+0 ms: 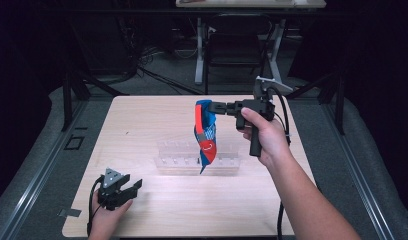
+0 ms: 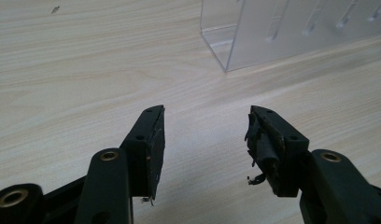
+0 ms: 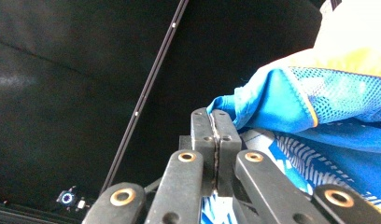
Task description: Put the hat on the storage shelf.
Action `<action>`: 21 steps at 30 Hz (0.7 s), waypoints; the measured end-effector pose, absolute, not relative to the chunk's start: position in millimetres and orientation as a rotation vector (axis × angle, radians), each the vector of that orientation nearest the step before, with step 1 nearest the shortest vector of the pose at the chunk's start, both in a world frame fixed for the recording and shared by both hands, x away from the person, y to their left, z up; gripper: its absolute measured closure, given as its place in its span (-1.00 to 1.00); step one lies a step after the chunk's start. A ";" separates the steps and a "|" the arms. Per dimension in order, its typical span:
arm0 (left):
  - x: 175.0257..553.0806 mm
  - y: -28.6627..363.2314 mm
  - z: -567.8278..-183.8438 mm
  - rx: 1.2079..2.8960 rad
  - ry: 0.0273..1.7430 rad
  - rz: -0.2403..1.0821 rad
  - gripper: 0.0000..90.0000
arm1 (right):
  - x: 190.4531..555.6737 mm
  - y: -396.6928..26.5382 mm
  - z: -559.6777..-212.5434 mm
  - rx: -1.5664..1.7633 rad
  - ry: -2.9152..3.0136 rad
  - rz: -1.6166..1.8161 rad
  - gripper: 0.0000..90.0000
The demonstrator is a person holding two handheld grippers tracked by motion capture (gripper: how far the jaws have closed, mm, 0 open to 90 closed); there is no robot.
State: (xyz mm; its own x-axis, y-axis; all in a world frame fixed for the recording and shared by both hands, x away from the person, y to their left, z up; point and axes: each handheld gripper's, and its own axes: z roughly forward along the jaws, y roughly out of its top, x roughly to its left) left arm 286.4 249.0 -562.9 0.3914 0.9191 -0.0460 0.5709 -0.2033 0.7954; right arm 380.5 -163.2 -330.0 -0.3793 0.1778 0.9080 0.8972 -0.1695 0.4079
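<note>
A blue, red and white cloth (image 1: 205, 135) hangs in the air over the middle of the table, its lower tip dangling in front of a clear plastic rack (image 1: 179, 159). My right gripper (image 1: 218, 107) is shut on the cloth's upper edge and points left, held level above the table. In the right gripper view the blue mesh fabric (image 3: 291, 102) bunches out from my pressed-together right gripper (image 3: 215, 125). My left gripper (image 1: 135, 187) rests on the table at the near left, open with nothing in it. In the left gripper view my left gripper (image 2: 205, 135) frames bare wood, with the rack's corner (image 2: 235, 42) beyond.
The light wooden table (image 1: 142, 120) has dark floor all around it. A desk frame and a chair (image 1: 234, 42) stand behind the far edge. Cables trail from both grippers toward the near edge.
</note>
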 end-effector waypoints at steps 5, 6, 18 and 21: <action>286.3 247.9 -563.3 1.880 1.277 0.585 0.04 | 387.9 -154.7 -332.5 -1.263 -1.529 -1.601 1.00; 286.2 247.7 -563.3 1.880 1.274 0.584 0.04 | 389.6 -152.9 -333.2 -1.269 -1.521 -1.602 1.00; 284.3 242.1 -562.3 1.886 1.245 0.581 0.04 | 409.8 -151.3 -344.9 -1.335 -1.512 -1.606 1.00; 283.5 237.5 -559.5 1.889 1.223 0.576 0.04 | 411.0 -152.4 -345.5 -1.345 -1.515 -1.606 1.00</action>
